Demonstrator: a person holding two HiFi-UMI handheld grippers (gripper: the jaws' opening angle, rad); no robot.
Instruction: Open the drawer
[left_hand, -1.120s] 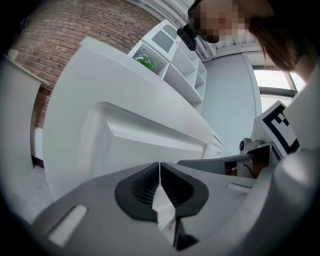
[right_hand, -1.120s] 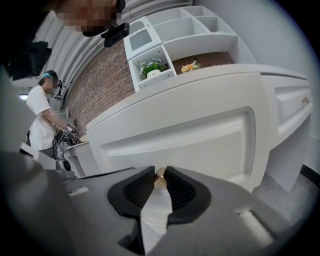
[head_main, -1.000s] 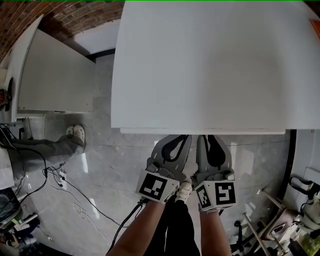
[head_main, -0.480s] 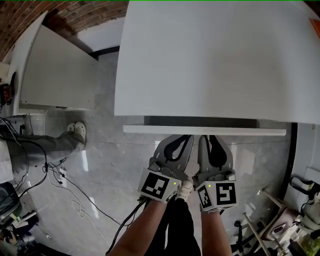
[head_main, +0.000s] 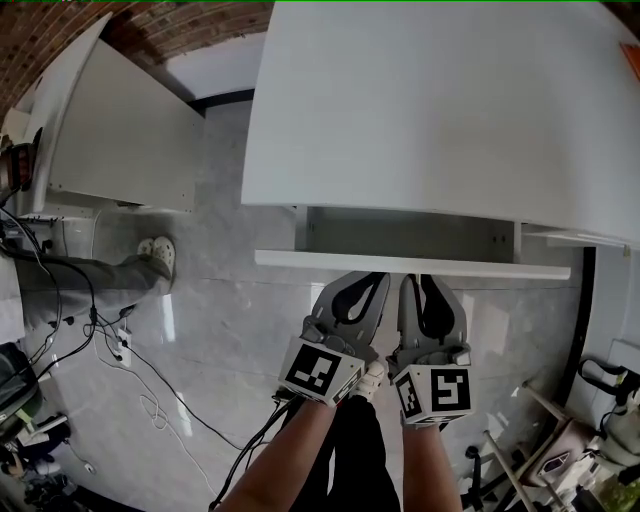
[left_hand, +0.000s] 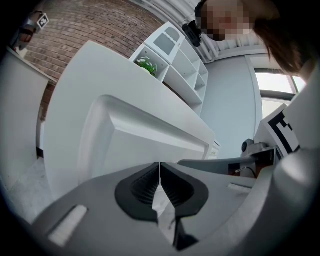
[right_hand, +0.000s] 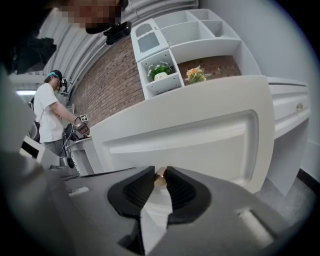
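In the head view the white drawer (head_main: 410, 265) stands pulled out from under the white desk top (head_main: 440, 100), and its pale inside (head_main: 400, 232) shows. My right gripper (head_main: 418, 279) is at the drawer front, shut on a small brass knob (right_hand: 160, 178) on the panelled drawer front (right_hand: 200, 140). My left gripper (head_main: 365, 277) sits just beside it, against the same drawer front (left_hand: 145, 145). Its jaws meet at the tip (left_hand: 159, 165) and nothing shows between them.
A second white cabinet (head_main: 120, 130) stands at the left, with a person's white shoes (head_main: 155, 255) and loose cables (head_main: 130, 370) on the grey floor. Gear crowds the lower right corner (head_main: 610, 420). A wall shelf with plants (right_hand: 160, 70) and a person in a white shirt (right_hand: 47, 117) are behind.
The drawer has slid out toward me, from shut to open with its inside showing. Both grippers have drawn back a little with the drawer front.
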